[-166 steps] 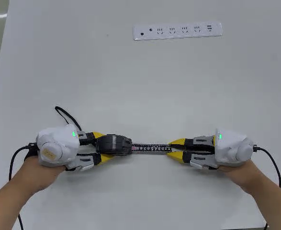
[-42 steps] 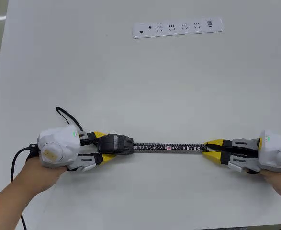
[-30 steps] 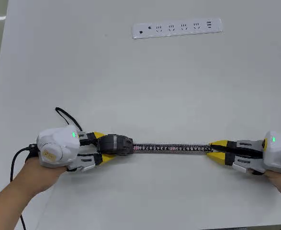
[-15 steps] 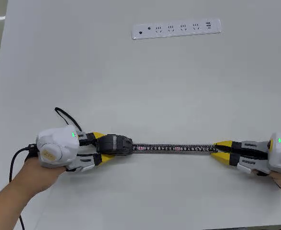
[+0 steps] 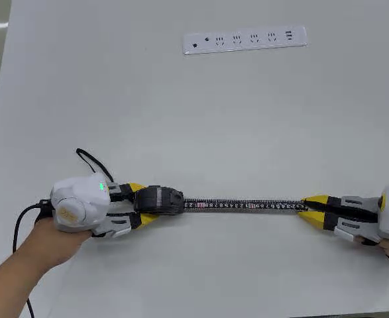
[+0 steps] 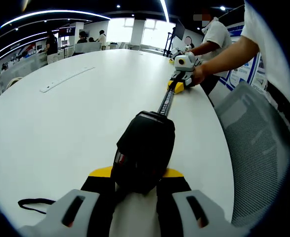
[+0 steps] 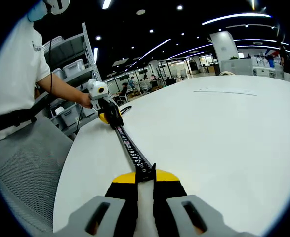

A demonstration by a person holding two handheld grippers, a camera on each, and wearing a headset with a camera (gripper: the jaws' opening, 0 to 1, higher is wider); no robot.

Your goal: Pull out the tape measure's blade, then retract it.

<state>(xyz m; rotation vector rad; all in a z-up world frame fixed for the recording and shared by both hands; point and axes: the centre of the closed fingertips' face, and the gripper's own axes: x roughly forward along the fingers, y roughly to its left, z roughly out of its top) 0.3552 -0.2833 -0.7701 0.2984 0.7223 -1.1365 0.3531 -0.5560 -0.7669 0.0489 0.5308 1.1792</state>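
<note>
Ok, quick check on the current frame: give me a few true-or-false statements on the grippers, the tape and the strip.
1. The left gripper has its jaws shut on the tape measure. True.
2. The blade is fully retracted. False: it stretches from the tape measure to the right gripper.
3. The right gripper is shut on the blade's end. True.
4. The power strip lies between the grippers. False: it sits farther back on the table, apart from both.
</note>
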